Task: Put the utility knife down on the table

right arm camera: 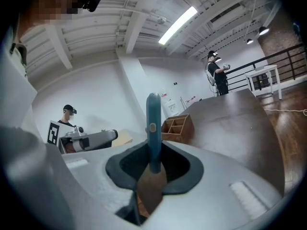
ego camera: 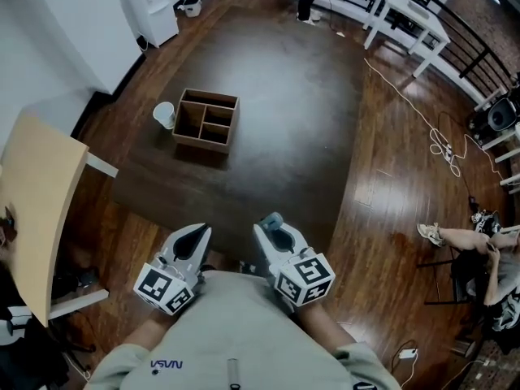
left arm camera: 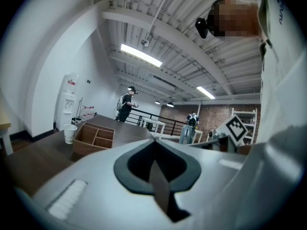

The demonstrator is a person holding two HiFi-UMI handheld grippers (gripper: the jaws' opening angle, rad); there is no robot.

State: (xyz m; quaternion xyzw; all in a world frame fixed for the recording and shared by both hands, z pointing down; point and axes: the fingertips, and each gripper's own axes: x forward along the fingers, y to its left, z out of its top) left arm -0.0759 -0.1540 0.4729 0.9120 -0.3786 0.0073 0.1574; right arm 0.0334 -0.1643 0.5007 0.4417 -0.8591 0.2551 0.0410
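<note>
The blue utility knife [right arm camera: 153,123] is clamped upright in the right gripper [ego camera: 275,232], held short of the dark counter [ego camera: 309,112]; the left gripper [ego camera: 193,238] is closed and empty; the knife is best carried over bare counter, clear of the wooden divider box [ego camera: 207,120] and paper cup [ego camera: 164,114], lowered flat, then released; only an upside-down shirt print [ego camera: 166,365], seemingly "NASA", can be read.

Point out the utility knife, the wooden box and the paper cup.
utility knife [right arm camera: 153,123]: right gripper view, middle of its blue handle.
wooden box [ego camera: 200,144]: head view, its near wall.
paper cup [ego camera: 164,114]: head view, its open top.
</note>
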